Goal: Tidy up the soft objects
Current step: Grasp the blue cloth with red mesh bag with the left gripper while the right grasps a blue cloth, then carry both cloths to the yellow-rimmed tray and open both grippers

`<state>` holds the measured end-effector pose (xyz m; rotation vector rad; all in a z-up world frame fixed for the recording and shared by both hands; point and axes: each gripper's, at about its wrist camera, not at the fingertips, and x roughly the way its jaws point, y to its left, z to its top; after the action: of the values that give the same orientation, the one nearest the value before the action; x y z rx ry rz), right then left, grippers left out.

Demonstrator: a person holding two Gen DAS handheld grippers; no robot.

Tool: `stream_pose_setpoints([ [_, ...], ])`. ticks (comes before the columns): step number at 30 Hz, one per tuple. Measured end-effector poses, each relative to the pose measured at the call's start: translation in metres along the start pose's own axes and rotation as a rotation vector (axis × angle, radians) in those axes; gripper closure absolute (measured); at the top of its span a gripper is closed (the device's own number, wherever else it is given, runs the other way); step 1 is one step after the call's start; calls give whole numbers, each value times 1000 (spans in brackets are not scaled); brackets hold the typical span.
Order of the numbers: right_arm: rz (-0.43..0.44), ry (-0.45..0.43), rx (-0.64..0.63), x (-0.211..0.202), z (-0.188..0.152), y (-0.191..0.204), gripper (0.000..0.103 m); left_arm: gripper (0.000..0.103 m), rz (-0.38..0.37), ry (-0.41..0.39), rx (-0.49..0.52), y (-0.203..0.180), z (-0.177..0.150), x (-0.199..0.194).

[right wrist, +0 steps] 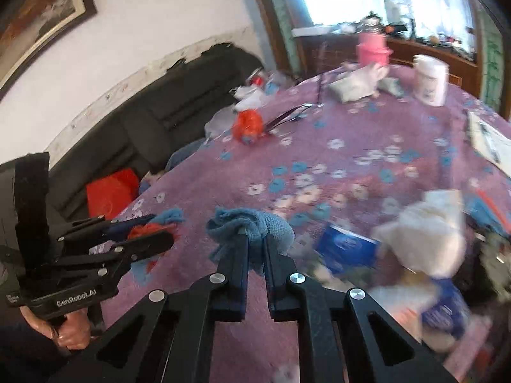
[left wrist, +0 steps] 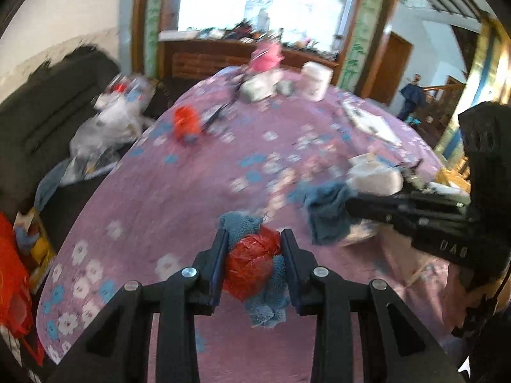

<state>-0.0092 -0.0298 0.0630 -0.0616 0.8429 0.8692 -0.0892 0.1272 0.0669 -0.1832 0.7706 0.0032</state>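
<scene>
We see the right tool clamped on a blue cloth above the flowered desk, beside what may be white fabric.

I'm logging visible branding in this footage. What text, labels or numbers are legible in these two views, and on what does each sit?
"GenRobot.AI": white lettering on the body of the left gripper, seen from the right wrist view.
Raised characters on the body of the right gripper, left wrist view: not legible.
Blue packet: print blurred, unreadable.
White tub: label marks too blurred to read.
</scene>
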Motion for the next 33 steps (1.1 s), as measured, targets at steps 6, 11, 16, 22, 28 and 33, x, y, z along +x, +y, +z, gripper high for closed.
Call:
stream_pose_setpoints([
  [6, -25, -113, 78, -58, -15, -30, 92, 71, -47, -47, 69, -49, 15, -14],
  [11, -54, -186, 136, -103, -36, -57, 93, 71, -78, -51, 139, -99, 21, -16],
  [16, -115, -303, 224, -169, -62, -99, 93, 71, -134, -64, 241, -167, 33, -21],
  [22, -230, -455, 356, -251, -93, -158, 93, 71, -243, -93, 392, -273, 47, -27],
  [28, -364, -553, 507, -325, -116, -231, 93, 71, -353, -68, 496, -377, 56, -13],
  [33, -463, -527, 656, -349, -123, -301, 93, 71, -401, 15, 517, -450, 63, 31],
])
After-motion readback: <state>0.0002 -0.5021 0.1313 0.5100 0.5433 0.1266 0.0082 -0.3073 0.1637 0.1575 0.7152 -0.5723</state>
